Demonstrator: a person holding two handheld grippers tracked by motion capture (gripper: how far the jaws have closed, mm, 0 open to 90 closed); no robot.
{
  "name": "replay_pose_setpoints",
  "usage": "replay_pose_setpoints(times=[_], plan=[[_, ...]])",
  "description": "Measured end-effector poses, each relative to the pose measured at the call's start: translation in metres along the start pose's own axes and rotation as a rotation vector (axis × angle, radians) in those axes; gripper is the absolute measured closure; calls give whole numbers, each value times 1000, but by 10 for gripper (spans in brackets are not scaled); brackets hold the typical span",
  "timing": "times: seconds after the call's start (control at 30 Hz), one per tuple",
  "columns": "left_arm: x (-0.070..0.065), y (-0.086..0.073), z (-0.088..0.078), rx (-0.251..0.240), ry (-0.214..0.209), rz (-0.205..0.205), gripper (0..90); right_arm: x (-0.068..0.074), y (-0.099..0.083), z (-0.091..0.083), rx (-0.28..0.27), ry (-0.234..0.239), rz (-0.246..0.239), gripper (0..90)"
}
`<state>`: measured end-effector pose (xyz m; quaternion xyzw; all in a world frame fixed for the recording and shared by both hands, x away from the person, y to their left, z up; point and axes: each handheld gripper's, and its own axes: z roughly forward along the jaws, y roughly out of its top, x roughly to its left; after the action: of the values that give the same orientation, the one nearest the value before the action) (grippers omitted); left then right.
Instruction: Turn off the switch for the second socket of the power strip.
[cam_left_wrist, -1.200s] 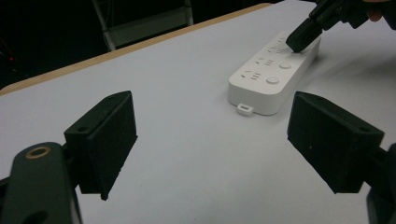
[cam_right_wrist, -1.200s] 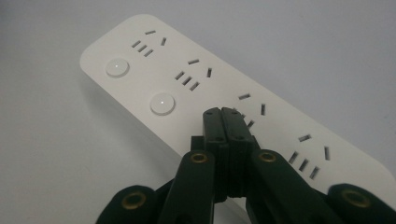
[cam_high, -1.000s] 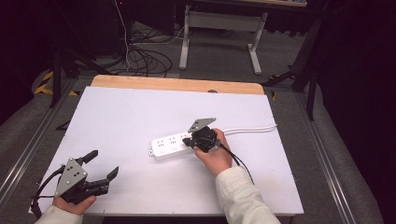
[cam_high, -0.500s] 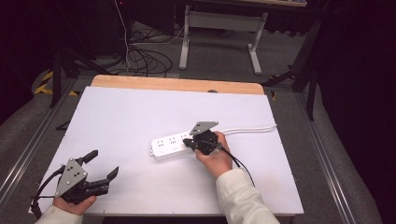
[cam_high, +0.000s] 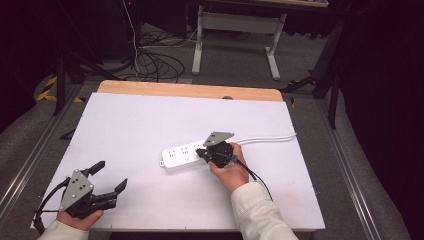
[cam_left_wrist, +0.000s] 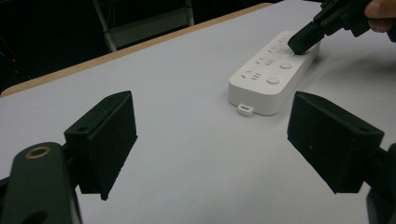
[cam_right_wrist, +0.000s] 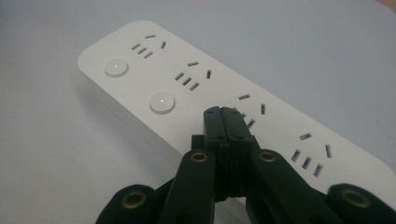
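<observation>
Clearly the strip (cam_high: 184, 157) is our thing: one white power strip lying flat near the middle of the table (cam_high: 150, 120), its long axis running roughly left to right across it, tilted a little. From its right end one white cord (cam_high: 265, 138) runs off toward the table's right edge. In the right gripper view we count two round buttons (cam_right_wrist: 162, 102) in clear sight along the strip's near edge and four or five groups of socket slots along its top; a third button would lie under our jaws, but we cannot see it.

Our right gripper (cam_high: 202, 152) is on the strip. Its jaws are pressed together with nothing between them, and the joined tip bears down on the strip's top face, just past the second button and toward the cord end. We judge this to be a press on a switch, though the contact point itself is hidden.

Our left gripper (cam_high: 111, 177) sits well apart from the strip, down at the table's near-left corner, jaws spread wide and empty. From there the strip lies ahead and to the right, its cordless end with a small hanging tab (cam_left_wrist: 245, 108) facing us. So the right hand is plainly the nearer one, and any coming move turns on it.
</observation>
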<state>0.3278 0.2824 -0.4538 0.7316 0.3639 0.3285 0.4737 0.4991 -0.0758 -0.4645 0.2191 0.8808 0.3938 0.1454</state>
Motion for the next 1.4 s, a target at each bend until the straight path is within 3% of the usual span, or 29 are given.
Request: replay_pose_setpoints(times=[0.37,0.77,1.4], plan=[[0,0,1,3,-1,-4,164,0,-1,0,-6,0,36,900],[0,0,1,4,-2,-6,164,2,-1,0,-6,-15,37,900],[0,0,1,5,0,-7,163,-1,-3,1,-12,5,73,900]])
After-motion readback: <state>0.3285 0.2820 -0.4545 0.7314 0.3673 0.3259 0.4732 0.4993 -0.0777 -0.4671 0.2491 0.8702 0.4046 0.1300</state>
